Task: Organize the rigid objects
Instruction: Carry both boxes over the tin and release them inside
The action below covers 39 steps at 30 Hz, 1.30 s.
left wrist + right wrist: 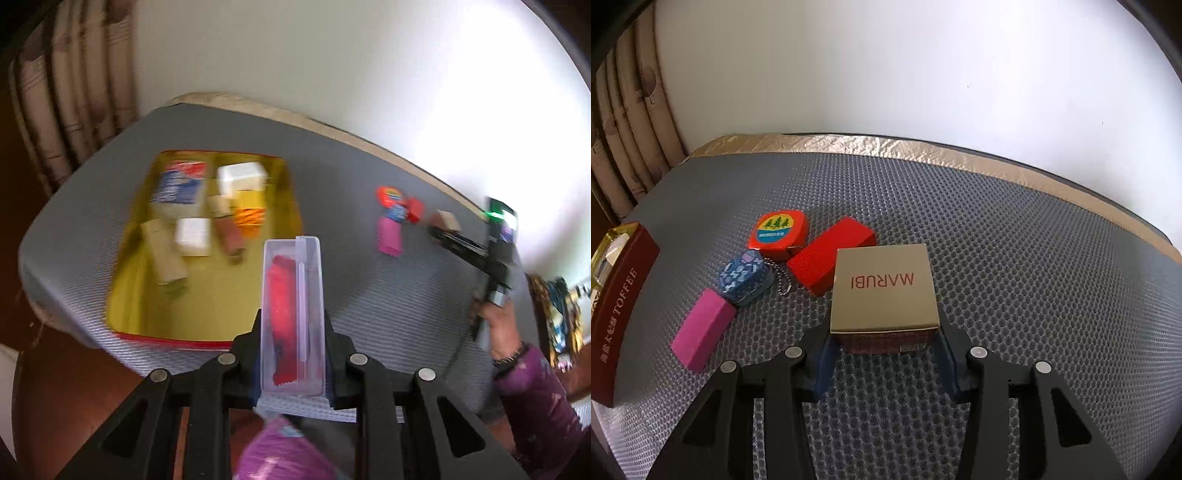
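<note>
Clamped between left gripper point(291, 354) pads: clear plastic case point(292, 314) with red contents, raised above grey mat point(369, 295), lower centre of frame. Gold-lined tin point(125, 295) with sorted boxes at left; probably carry step, next needs case lowered into free front part. Right gripper point(884, 354) jaws flank gold MARUBI box point(882, 288) at centre, pads look pressed on sides; likely lift next. Pink block point(701, 328), blue tin point(746, 273), orange tape measure point(777, 232), red block point(831, 254) wait upper left.
</note>
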### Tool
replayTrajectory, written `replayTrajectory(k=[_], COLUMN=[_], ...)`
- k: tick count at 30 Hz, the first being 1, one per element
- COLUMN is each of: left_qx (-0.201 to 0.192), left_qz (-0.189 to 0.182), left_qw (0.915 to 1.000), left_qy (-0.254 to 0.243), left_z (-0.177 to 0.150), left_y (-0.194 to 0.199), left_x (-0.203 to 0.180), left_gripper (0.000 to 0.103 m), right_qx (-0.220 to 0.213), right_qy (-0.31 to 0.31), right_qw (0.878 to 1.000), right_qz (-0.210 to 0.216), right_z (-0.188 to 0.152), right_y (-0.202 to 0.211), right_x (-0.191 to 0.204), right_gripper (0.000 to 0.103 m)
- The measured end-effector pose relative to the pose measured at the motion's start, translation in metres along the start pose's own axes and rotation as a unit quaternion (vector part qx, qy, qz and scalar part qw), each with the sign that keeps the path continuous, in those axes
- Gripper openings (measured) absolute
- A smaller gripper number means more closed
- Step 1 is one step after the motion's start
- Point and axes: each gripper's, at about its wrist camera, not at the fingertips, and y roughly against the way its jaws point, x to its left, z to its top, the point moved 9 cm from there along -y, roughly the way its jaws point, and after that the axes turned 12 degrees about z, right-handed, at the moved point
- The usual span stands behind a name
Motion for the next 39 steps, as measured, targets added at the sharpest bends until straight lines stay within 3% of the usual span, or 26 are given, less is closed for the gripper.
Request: replayTrajectory(k=[5, 13, 22, 24, 26, 30, 35, 37, 39], left_qx=[-0.001, 0.019, 0.037, 0.050, 0.055, 0.054, -0.033, -0.070, -0.102], left_qz=[-0.002, -0.008, 0.025, 0.020, 0.047, 0.045, 0.050, 0.090, 0.145], left_qw=[1.0000, 0.9996, 0.9980, 0.9972, 0.9959, 0.9967, 0.9980, 0.9928, 0.9834], left_qy=[0.006, -0.017, -0.044, -0.053, -0.055, -0.041, 0.022, 0.035, 0.041], left_z=[0.023, 0.039, 0.049, 0.051, 0.055, 0.059, 0.060, 0.051, 0.037], left_y=[-0.014, -0.065, -0.105, -0.113, -0.118, -0.112, -0.055, -0.031, -0.012], left_x=[0.014, -0.008, -0.013, -0.016, -0.011, -0.005, 0.024, 0.043, 0.063], left_gripper=[0.025, 0.025, 0.025, 0.032, 0.039, 0.039, 0.040, 0.041, 0.049], right_qx=[-0.010, -0.028, -0.033, -0.033, -0.030, -0.029, -0.033, -0.033, -0.031], right_qy=[0.009, -0.036, -0.036, -0.030, -0.020, -0.007, 0.012, 0.029, 0.040], right_qw=[1.000, 0.998, 0.998, 0.998, 0.998, 0.998, 0.996, 0.994, 0.990], right_qz=[0.014, 0.046, 0.051, 0.052, 0.052, 0.058, 0.082, 0.102, 0.132], right_z=[-0.015, -0.043, -0.048, -0.048, -0.049, -0.047, -0.038, -0.031, -0.026], right_y=[0.022, 0.072, 0.102, 0.105, 0.105, 0.107, 0.117, 0.120, 0.121], right_x=[0.012, 0.009, 0.021, 0.028, 0.035, 0.049, 0.078, 0.103, 0.129], right_gripper=[0.043, 0.043, 0.043, 0.043, 0.043, 0.043, 0.043, 0.043, 0.043])
